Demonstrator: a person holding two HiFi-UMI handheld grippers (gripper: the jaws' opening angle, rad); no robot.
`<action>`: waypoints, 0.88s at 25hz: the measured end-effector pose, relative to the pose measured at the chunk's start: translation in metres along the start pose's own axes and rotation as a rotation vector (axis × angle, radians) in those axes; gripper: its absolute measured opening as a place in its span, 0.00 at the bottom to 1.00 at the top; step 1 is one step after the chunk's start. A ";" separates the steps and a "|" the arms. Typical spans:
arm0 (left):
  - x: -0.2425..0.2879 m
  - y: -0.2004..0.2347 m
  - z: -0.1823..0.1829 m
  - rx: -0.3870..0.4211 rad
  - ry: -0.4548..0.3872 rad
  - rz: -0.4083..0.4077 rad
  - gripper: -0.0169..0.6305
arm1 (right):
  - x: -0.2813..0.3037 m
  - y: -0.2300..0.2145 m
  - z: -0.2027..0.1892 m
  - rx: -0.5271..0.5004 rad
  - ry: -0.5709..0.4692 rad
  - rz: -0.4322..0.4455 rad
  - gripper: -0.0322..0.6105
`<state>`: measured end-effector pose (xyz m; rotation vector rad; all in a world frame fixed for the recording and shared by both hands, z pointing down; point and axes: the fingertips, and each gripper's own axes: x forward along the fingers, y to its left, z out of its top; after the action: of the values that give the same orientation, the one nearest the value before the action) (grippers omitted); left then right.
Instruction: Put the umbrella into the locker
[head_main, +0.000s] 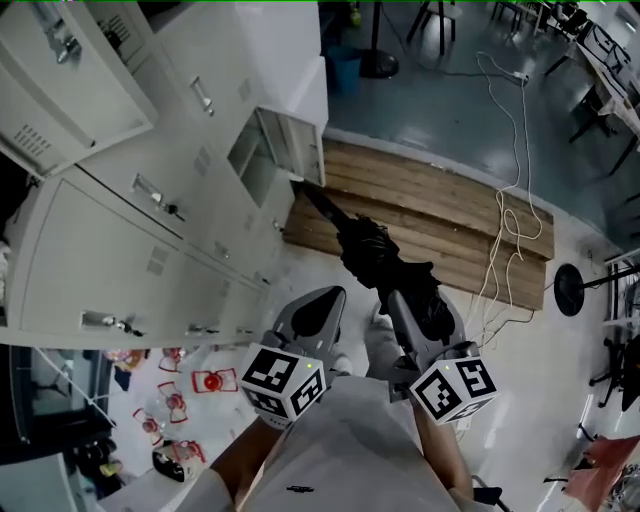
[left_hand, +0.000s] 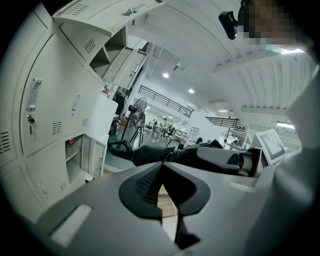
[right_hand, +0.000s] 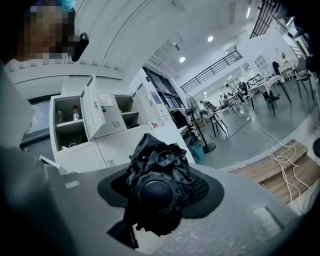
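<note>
A folded black umbrella (head_main: 375, 250) is clamped in my right gripper (head_main: 400, 298) and juts forward, level, its narrow end aimed at the open locker (head_main: 272, 150) low in the grey locker row. In the right gripper view its round end and bunched cloth (right_hand: 156, 185) fill the gap between the jaws. My left gripper (head_main: 325, 300) hangs beside it on the left, jaws together with nothing between them (left_hand: 161, 167). The left gripper view has the umbrella (left_hand: 200, 156) crossing in front and the open locker compartment (left_hand: 75, 160) at the left.
Grey lockers (head_main: 120, 230) line the left side; one upper door (head_main: 60, 80) stands open. A wooden platform (head_main: 440, 225) lies ahead, with a white cable (head_main: 510, 230) trailing over it. A round stand base (head_main: 570, 290) sits at right. Small items (head_main: 190, 390) litter the floor at lower left.
</note>
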<state>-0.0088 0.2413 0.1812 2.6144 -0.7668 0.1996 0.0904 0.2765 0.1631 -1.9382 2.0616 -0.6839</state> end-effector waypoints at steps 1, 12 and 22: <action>0.002 0.005 0.002 -0.005 -0.003 0.011 0.05 | 0.006 -0.002 0.001 0.003 0.005 0.005 0.42; 0.044 0.062 0.025 -0.036 -0.020 0.119 0.05 | 0.093 -0.019 0.010 0.007 0.074 0.096 0.42; 0.131 0.113 0.065 -0.060 0.007 0.212 0.05 | 0.196 -0.055 0.045 0.018 0.159 0.184 0.42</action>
<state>0.0412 0.0633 0.1930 2.4734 -1.0313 0.2416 0.1408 0.0747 0.1798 -1.7063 2.2840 -0.8342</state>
